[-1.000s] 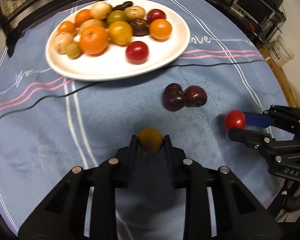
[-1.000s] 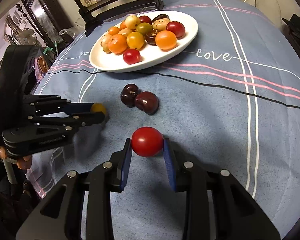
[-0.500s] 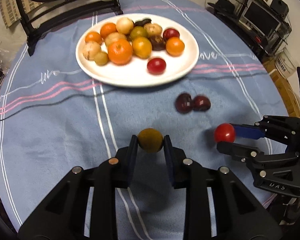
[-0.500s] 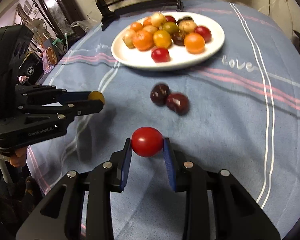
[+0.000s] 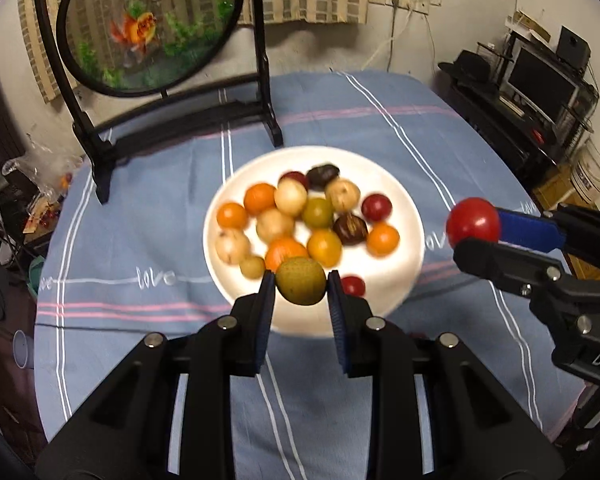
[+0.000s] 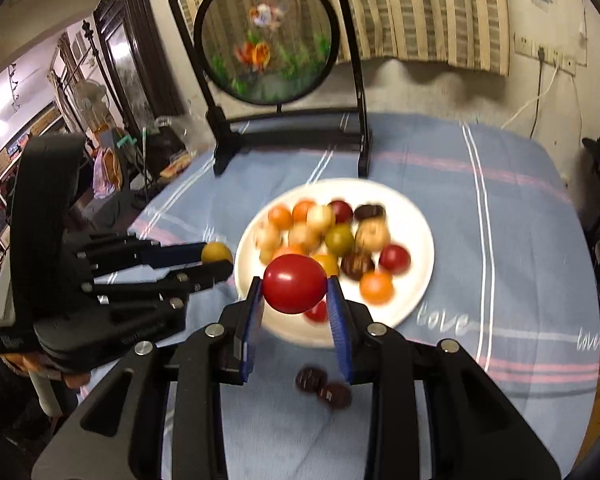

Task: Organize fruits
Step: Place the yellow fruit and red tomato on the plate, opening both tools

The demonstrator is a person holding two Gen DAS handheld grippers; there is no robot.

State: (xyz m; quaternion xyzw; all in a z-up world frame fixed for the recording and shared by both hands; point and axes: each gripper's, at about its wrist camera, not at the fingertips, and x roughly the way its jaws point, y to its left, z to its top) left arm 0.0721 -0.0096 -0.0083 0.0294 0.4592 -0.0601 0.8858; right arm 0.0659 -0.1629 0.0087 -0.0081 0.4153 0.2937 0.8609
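The white plate (image 5: pixel 404 256) on the counter (image 5: pixel 140 216) held roughly sixteen blurred small fruits. The left hand-held gripper (image 5: pixel 301 287) clasped an olive-yellow fruit (image 5: pixel 301 286); the right hand-held gripper (image 6: pixel 294 285) clasped a red tomato (image 6: pixel 294 283), both above the plate's near rim.

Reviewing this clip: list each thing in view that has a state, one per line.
Left gripper: shut on yellow-green fruit.
Right gripper: shut on red tomato.
White plate: loaded with fruit.
Two dark fruits: loose on the blue cloth, touching each other.
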